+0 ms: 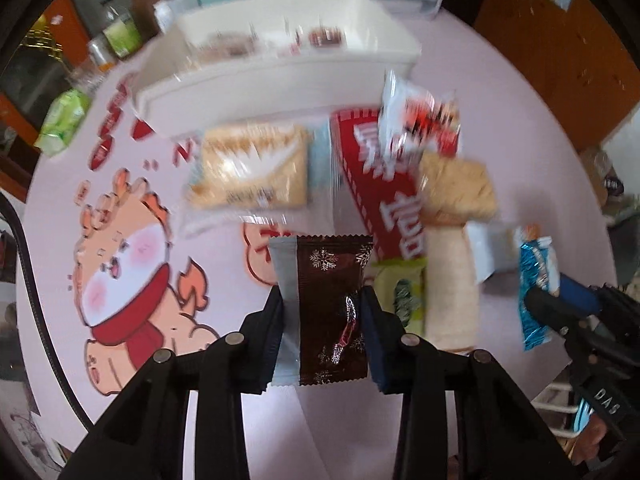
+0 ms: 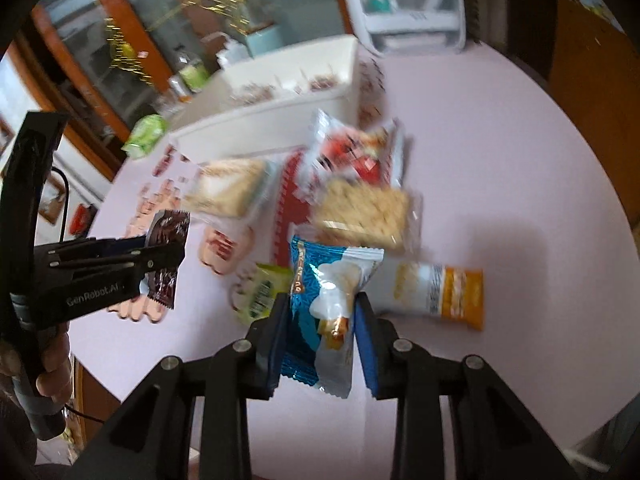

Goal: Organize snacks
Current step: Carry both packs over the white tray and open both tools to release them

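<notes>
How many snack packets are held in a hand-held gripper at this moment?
2. The brown packet is clamped in the left hand-held gripper; the blue-and-white packet is clamped in the right hand-held gripper. The other snacks lie on the table.

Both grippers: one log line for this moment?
left gripper: shut on brown packet | right gripper: shut on blue packet | white bin: beyond snack pile

Glossy foil brown wrapper (image 1: 332,312); shiny blue-white packet (image 2: 324,312); smooth white plastic bin (image 1: 280,80); matt pink tablecloth (image 2: 500,184).

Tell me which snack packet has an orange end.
The white packet lying on the table right of the right gripper; no other packet shows an orange band.
</notes>
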The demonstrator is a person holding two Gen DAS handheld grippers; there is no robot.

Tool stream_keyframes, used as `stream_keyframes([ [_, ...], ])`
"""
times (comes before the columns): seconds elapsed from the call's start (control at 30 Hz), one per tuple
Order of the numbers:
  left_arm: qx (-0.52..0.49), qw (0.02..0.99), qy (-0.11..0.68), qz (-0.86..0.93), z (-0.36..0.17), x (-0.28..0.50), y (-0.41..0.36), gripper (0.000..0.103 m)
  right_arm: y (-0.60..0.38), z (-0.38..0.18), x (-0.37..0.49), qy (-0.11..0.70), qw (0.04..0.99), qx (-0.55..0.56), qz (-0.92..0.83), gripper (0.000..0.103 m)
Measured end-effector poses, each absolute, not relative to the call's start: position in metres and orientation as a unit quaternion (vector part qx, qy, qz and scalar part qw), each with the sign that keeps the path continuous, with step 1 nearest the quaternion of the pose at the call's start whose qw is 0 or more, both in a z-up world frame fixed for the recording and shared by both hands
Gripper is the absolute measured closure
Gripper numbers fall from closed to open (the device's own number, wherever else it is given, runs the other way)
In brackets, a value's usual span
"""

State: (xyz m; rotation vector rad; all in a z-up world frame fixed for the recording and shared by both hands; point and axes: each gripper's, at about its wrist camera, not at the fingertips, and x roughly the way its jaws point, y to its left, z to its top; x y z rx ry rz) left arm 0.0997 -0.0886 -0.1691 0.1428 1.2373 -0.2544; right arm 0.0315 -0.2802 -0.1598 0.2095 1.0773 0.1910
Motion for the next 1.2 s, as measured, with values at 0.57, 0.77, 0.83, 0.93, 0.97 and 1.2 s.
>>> stream_keyframes([
  [0.57, 0.056, 0.890, 0.449, -0.060, -0.006, 0.123, -0.058, 0.068, -0.269, -0.008, 0.114, 0.366, 0.917, 0.054, 0.151, 0.071],
  [0.77, 0.041, 0.904, 0.419, -0.077, 0.036, 0.195, -0.053, 0.068, -0.269, 0.038, 0.181, 0.334, 0.934, 0.055, 0.114, 0.071],
  [0.83, 0.036, 0.906, 0.414, -0.081, 0.042, 0.227, -0.054, 0.068, -0.266, 0.039, 0.207, 0.337, 0.934, 0.053, 0.107, 0.071],
  [0.93, 0.024, 0.904, 0.417, -0.093, 0.039, 0.271, -0.057, 0.068, -0.260, 0.023, 0.244, 0.355, 0.928, 0.055, 0.093, 0.071],
  [0.97, 0.023, 0.902, 0.420, -0.093, 0.035, 0.284, -0.059, 0.068, -0.258, 0.013, 0.258, 0.365, 0.925, 0.058, 0.089, 0.071],
  [1.2, 0.017, 0.880, 0.465, -0.096, -0.030, 0.364, -0.067, 0.065, -0.245, -0.064, 0.319, 0.447, 0.889, 0.068, 0.071, 0.070],
])
